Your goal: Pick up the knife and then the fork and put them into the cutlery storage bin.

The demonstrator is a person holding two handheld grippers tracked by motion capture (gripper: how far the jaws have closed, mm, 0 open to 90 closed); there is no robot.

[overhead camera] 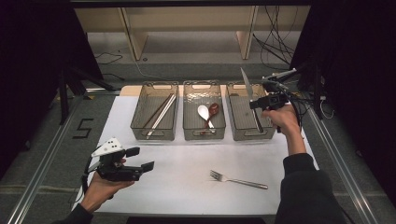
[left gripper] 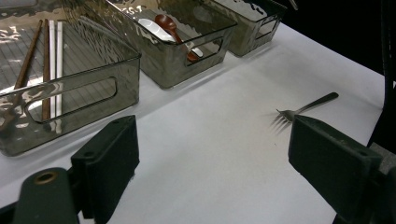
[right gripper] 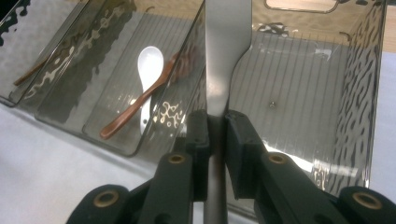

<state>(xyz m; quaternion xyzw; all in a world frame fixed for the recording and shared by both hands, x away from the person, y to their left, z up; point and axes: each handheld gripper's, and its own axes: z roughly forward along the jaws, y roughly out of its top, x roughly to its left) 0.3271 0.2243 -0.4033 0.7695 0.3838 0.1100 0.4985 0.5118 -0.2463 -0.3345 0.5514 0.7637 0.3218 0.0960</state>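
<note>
White table (overhead camera: 187, 186) with three smoky plastic bins lined up along its far edge, dark curtains all around and some shelving behind. Left bin (overhead camera: 154, 112) has chopsticks (overhead camera: 161, 114), middle bin (overhead camera: 203, 112) has two spoons (overhead camera: 207, 113), and the right bin (overhead camera: 250, 114) looks empty so far. Right gripper (overhead camera: 254, 105) has its jaws clamped tight on a knife (overhead camera: 250, 95), gripping it around mid-length, so the blade sticks up and away while the handle end hangs down into the right bin. The right gripper view backs that up: the knife (right gripper: 223, 60) runs straight between the pinched jaws with the right bin's floor (right gripper: 299, 84) under it. So I'd say the step in hand is dropping the knife in that bin. Next move probably needs the hand to tip the knife flatter and lower it before letting go, otherwise it could clatter or lean on the bin wall. Left gripper (overhead camera: 140, 158) sits near the front left corner, jaws wide apart, nothing in them. A fork (overhead camera: 238, 179) lies toward the front edge, right of centre, likely next up.
</note>
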